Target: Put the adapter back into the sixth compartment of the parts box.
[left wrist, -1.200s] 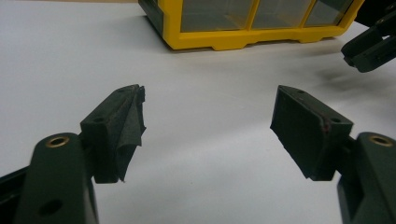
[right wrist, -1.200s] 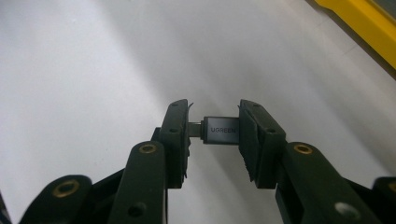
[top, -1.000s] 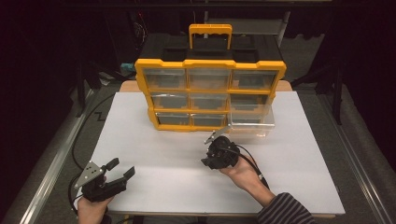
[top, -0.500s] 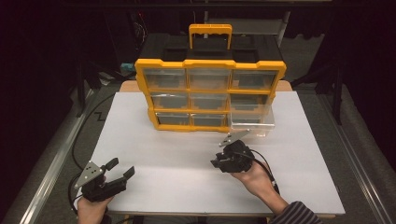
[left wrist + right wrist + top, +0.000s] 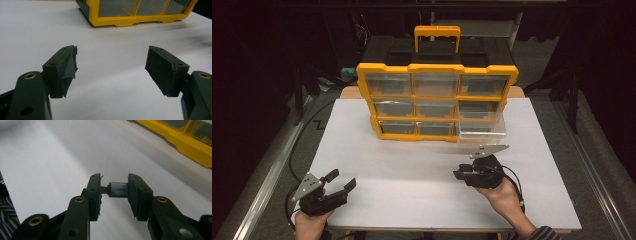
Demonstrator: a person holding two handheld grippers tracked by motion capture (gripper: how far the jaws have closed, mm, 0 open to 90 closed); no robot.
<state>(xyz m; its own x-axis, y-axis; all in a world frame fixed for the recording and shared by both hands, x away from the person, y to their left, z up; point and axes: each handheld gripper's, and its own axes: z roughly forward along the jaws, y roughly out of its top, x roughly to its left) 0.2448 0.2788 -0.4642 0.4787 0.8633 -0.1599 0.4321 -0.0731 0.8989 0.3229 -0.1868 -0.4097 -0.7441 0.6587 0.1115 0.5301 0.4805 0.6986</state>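
Observation:
A small grey adapter marked UGREEN is clamped between the pads of my right gripper, held a little above the white table. In the high view my right gripper sits right of centre, in front of the yellow drawer organizer. The organizer's bottom-right clear drawer is pulled out toward me. My left gripper rests near the table's front left corner, jaws wide apart and empty. Its two fingertips frame bare table in the left gripper view, with the organizer beyond.
The white table stretches between both grippers and the organizer. A black case with an orange handle stands behind the organizer. Cables trail from each gripper off the front edge. Dark floor surrounds the table.
My right gripper has drawn back from the organizer toward the front right of the table. The left gripper has stayed where it was.

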